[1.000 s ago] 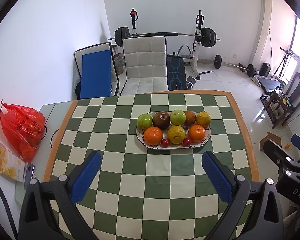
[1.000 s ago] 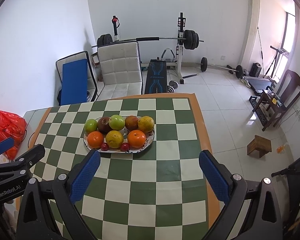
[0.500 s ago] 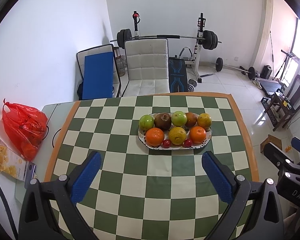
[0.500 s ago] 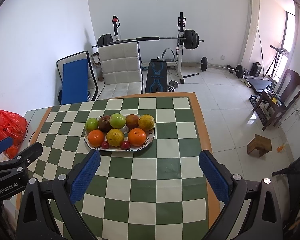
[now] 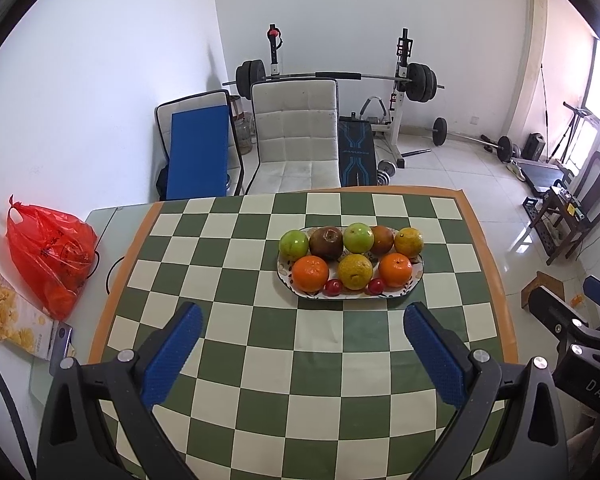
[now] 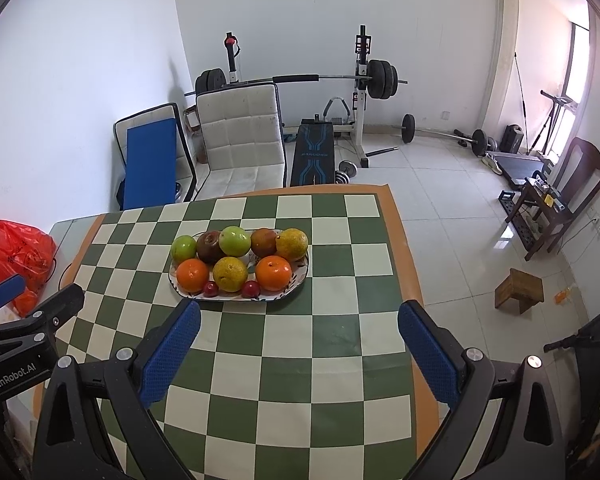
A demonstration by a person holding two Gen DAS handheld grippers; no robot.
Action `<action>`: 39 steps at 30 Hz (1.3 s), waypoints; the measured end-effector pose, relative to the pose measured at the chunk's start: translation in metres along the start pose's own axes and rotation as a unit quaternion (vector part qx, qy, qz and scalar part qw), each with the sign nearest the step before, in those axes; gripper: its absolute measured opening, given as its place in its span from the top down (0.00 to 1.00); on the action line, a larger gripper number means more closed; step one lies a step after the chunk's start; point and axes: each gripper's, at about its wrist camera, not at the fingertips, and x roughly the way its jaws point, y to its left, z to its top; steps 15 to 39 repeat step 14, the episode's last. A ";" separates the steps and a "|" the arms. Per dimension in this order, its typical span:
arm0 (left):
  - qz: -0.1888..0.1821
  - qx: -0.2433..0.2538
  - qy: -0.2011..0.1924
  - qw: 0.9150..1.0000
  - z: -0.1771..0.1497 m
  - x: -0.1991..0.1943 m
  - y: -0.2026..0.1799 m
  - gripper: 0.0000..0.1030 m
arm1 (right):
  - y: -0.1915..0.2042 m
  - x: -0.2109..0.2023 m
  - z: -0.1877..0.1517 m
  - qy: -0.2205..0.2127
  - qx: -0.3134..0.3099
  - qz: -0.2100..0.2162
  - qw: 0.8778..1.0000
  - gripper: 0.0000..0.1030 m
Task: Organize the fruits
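Blue textured pads line both pairs of jaws, and both pairs stand spread wide with nothing between them. Your left gripper (image 5: pixel 300 354) hangs above the near part of the desk (image 5: pixel 236 364), over the green-and-cream checked cloth (image 5: pixel 260 320). Your right gripper (image 6: pixel 298 354) hangs above the near right part of the desk, its right finger close to the cloth's orange border at the right edge. Neither touches the cloth or any fruit.

Further in, near the middle of the desk, sits the oval plate (image 5: pixel 417 276), patterned rim, long side running left to right. Front row on it: orange (image 5: pixel 310 273) at left, yellowish citrus (image 5: pixel 355 271) in the middle, second orange (image 5: pixel 395 269) at right. Two small red fruits (image 5: pixel 333 287) lie at the near rim, tucked in the gaps between those three. Back row, left to right: green apple (image 5: pixel 293 244), dark brown fruit (image 5: pixel 326 242), second green apple (image 5: pixel 358 237), reddish-brown fruit (image 5: pixel 382 239), yellow-green citrus (image 5: pixel 408 241). The fruits are packed touching one another.

Off the cloth, at the left edge of the desk, a red plastic bag (image 5: pixel 48 252) stands with a snack packet (image 5: pixel 10 316) nearer you.

Beyond the far edge: a white chair (image 5: pixel 296 136), a blue-padded chair (image 5: pixel 198 148), then a barbell rack (image 5: pixel 340 76) against the wall.
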 end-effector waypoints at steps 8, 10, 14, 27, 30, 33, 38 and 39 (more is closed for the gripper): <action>-0.001 0.003 -0.004 1.000 -0.001 -0.003 -0.003 0.00 | -0.001 -0.005 0.001 -0.002 -0.002 0.002 1.000 0.02; -0.001 0.003 -0.004 1.000 -0.002 -0.003 -0.003 0.00 | -0.001 -0.005 0.001 -0.002 -0.001 0.002 1.000 0.02; -0.002 0.002 -0.010 1.000 -0.002 -0.005 -0.005 0.00 | -0.001 -0.007 0.001 -0.002 -0.002 0.001 1.000 0.02; -0.002 0.002 -0.010 1.000 -0.002 -0.005 -0.005 0.00 | -0.001 -0.007 0.001 -0.002 -0.002 0.001 1.000 0.02; -0.002 0.002 -0.010 1.000 -0.002 -0.005 -0.005 0.00 | -0.001 -0.007 0.001 -0.002 -0.002 0.001 1.000 0.02; -0.002 0.002 -0.010 1.000 -0.002 -0.005 -0.005 0.00 | -0.001 -0.007 0.001 -0.002 -0.002 0.001 1.000 0.02; -0.002 0.002 -0.010 1.000 -0.002 -0.005 -0.005 0.00 | -0.001 -0.007 0.001 -0.002 -0.002 0.001 1.000 0.02; -0.002 0.002 -0.010 1.000 -0.002 -0.005 -0.005 0.00 | -0.001 -0.007 0.001 -0.002 -0.002 0.001 1.000 0.02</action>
